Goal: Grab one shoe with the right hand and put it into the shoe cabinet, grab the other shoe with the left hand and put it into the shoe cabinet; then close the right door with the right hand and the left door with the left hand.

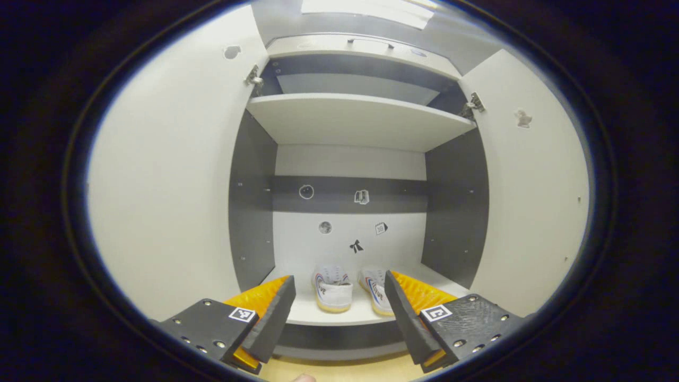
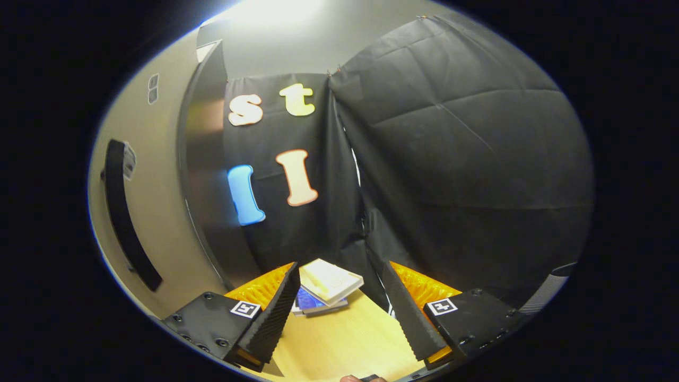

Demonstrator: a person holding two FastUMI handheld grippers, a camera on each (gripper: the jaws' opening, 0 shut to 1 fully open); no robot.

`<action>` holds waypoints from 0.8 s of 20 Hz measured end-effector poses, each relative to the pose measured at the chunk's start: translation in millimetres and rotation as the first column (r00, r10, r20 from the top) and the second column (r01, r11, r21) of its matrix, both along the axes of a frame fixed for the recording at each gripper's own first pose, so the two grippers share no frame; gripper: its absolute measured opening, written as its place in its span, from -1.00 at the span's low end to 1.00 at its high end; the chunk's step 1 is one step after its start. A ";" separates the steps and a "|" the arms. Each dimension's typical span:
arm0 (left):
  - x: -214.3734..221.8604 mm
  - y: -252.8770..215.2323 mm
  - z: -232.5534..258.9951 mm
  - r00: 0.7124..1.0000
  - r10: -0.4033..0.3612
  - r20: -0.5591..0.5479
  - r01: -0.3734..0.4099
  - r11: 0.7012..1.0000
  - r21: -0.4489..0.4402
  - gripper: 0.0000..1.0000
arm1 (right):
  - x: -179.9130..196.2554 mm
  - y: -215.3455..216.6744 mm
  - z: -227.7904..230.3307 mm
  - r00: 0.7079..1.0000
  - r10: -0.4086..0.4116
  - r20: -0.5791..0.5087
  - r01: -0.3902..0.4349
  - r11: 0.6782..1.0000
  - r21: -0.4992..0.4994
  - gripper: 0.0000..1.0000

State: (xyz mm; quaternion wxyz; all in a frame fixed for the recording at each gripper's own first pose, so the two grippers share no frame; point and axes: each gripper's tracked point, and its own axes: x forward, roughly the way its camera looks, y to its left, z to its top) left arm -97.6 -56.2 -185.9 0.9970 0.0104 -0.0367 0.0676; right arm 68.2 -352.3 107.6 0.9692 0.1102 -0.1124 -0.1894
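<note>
Left gripper (image 1: 339, 313) jaws apart, empty, facing shoe cabinet (image 1: 457, 212). Both doors open. Two shoes (image 1: 332, 289) (image 1: 375, 289) side by side on bottom shelf (image 1: 329, 314). Right gripper (image 2: 339, 307) jaws apart, empty, over floor beside right door (image 2: 154, 212).

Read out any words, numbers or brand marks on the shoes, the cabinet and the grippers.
None can be read.
Shoes: side lettering, blurred.
Stickers on the back wall of the cabinet: too small.
Markers on the left hand-held gripper and right hand-held gripper: patterns, no words.
</note>
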 end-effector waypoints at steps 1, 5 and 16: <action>-17.0 -1.8 0.7 1.000 0.002 -0.002 -0.002 1.000 -0.007 0.92 | -0.8 2.2 9.4 1.000 0.005 0.017 -0.005 1.000 -0.012 0.96; -66.5 9.5 -7.5 0.998 0.060 -0.008 -0.060 0.998 -0.025 0.93 | -2.0 25.0 36.3 0.995 0.085 0.050 -0.083 0.995 -0.053 0.96; -109.7 26.2 -45.9 0.990 0.113 -0.090 -0.117 0.992 -0.042 0.92 | -18.7 90.0 60.7 0.966 0.247 0.079 -0.237 0.965 -0.114 0.95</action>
